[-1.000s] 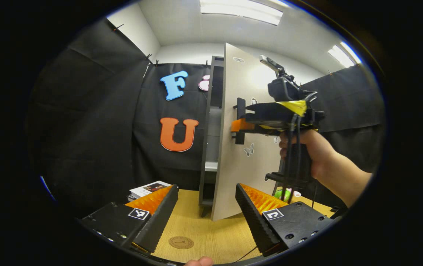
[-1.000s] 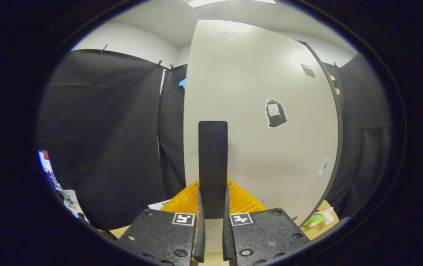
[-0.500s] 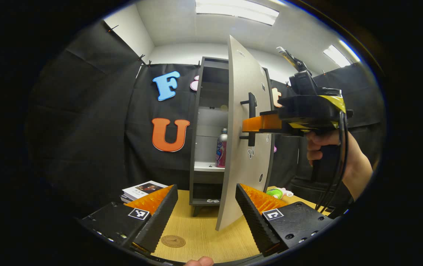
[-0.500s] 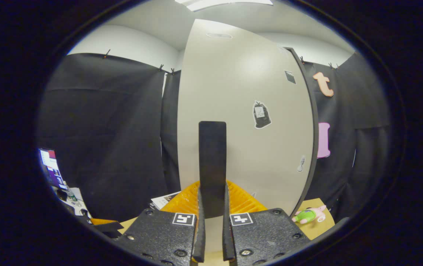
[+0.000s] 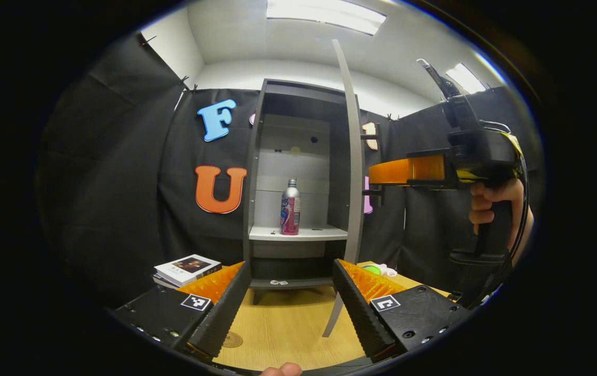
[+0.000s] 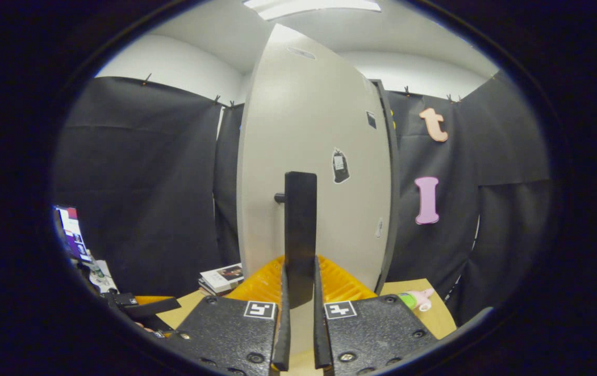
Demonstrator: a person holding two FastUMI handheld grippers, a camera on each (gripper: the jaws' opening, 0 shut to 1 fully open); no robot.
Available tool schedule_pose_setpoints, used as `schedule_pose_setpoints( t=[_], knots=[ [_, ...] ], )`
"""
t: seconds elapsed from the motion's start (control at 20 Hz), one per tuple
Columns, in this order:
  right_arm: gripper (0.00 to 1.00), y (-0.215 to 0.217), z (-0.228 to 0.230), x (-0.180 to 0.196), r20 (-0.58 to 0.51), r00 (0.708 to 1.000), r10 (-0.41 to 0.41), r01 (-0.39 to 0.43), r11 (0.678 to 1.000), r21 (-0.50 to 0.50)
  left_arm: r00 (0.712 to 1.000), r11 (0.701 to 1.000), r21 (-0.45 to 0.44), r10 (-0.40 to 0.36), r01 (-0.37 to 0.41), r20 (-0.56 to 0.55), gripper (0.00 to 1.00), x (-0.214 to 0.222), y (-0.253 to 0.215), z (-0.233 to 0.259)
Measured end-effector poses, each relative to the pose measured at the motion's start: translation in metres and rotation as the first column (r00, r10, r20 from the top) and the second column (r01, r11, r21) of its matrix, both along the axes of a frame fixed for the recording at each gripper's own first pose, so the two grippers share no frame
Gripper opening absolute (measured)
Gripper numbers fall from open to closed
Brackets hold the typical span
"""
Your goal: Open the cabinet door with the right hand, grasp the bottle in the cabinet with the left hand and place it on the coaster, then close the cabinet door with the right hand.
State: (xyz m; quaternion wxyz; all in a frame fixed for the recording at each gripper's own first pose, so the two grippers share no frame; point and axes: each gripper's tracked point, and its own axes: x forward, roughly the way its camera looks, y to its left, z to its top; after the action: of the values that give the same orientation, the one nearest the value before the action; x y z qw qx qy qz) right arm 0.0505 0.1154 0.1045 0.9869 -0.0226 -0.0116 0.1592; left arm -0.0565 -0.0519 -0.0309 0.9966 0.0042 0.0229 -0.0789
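Note:
The grey cabinet (image 5: pixel 257 156) stands open on the wooden table (image 5: pixel 288 329). A silver and pink bottle (image 5: pixel 289 207) is upright on its middle shelf. The door (image 5: pixel 353 156) is seen edge-on in the left gripper view. Farther right, a hand (image 5: pixel 491 203) holds my right gripper (image 5: pixel 374 172) against the door's outer side. In the right gripper view, my right gripper (image 6: pixel 298 282) is shut on the black door handle (image 6: pixel 300 219). My left gripper (image 5: pixel 290 308) is open and low over the table, well short of the bottle. The round coaster (image 5: pixel 231 339) lies partly behind its left finger.
A stack of books (image 5: pixel 186 267) lies left of the cabinet, also the books (image 6: pixel 223 277) past the door's edge. A green and pink toy (image 6: pixel 416 300) lies on the table right of the door. A lit screen (image 6: pixel 69 235) is at far left.
The door has swung from barely ajar to wide open, with my right gripper on its handle moving right. The bottle and shelves have come into view. My left gripper stays open.

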Motion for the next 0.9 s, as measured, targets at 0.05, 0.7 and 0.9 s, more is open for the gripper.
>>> schedule_pose_setpoints(
  t=[0.05,0.7,0.9],
  knots=[
    [0.2,-0.01,0.001,-0.003,0.002,1.0,-0.013,0.013,1.0,0.003,1.0,1.0,-0.001,-0.011,0.011,-0.002,0.95,0.0,-0.006,-0.001],
    [0.05,-0.116,0.013,-0.027,0.014,0.981,-0.194,0.193,0.98,0.044,0.996,0.996,0.006,-0.085,0.085,-0.04,0.95,0.008,-0.039,-0.016],
    [0.04,-0.137,0.012,-0.024,0.029,0.971,-0.239,0.238,0.971,0.035,0.994,0.995,0.014,-0.101,0.102,-0.037,0.95,0.012,-0.045,-0.018]
  ],
)
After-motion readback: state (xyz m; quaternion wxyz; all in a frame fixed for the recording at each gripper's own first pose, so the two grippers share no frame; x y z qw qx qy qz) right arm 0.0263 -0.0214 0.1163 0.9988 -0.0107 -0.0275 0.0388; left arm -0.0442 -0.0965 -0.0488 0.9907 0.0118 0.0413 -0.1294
